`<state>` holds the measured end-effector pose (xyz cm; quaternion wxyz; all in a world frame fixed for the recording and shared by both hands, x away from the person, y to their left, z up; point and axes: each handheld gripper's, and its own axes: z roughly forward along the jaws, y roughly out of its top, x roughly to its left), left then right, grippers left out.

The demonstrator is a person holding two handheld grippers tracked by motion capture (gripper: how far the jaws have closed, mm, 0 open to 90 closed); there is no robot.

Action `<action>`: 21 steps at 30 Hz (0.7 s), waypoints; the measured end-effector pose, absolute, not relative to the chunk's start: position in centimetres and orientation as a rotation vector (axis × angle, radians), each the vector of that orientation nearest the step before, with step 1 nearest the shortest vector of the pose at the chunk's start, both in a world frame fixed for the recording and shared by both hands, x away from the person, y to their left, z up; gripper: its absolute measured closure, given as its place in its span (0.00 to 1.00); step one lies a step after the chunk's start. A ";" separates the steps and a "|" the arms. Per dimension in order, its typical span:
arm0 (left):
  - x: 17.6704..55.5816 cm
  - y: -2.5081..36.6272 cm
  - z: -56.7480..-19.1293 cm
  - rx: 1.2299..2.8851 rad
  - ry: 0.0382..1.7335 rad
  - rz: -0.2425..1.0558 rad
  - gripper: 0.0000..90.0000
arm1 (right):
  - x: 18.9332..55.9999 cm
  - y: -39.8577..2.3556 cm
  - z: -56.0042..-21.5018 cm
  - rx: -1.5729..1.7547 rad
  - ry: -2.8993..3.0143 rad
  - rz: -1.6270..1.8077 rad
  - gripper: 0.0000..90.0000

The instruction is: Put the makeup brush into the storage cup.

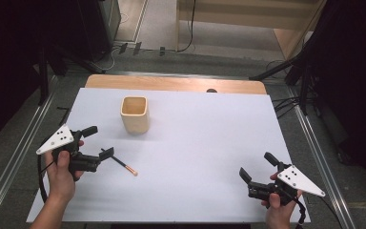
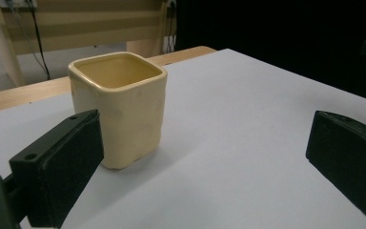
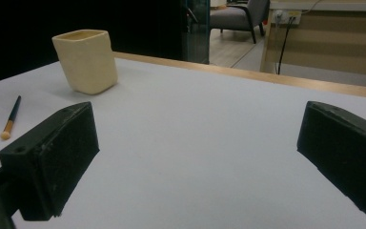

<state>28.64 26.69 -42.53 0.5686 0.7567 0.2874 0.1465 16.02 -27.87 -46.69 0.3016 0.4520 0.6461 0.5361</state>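
A cream square cup (image 1: pixel 134 114) stands upright and empty on the white table (image 1: pixel 200 138), left of centre. A small brush (image 1: pixel 124 165) with a dark handle and an orange tip lies flat in front of the cup. My left gripper (image 1: pixel 98 142) is open just left of the brush, and its far jaw is close to the handle end. From it I face the cup (image 2: pixel 119 105) past my left gripper (image 2: pixel 205 157), with nothing between the jaws. My right gripper (image 1: pixel 257 166) is open and empty at the front right; its view (image 3: pixel 195 152) takes in the cup (image 3: pixel 86 59) and brush (image 3: pixel 10 119) far to the left.
A bare wooden strip (image 1: pixel 171 83) runs along the table's far edge. Metal rails (image 1: pixel 314 148) flank the table on the floor, with cables and stand legs behind. Pale wooden furniture (image 1: pixel 248 14) stands at the back, and a chair (image 3: pixel 240 14) shows beyond.
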 end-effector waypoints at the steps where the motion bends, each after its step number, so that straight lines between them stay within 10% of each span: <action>1: 28.8 26.6 -42.4 1.783 0.670 0.337 0.00 | 16.1 -27.9 -46.7 1.197 1.714 1.422 0.01; 21: 30.7 23.6 -42.3 2.153 0.584 0.250 0.06 | 16.4 -27.5 -46.8 1.182 1.733 1.411 0.01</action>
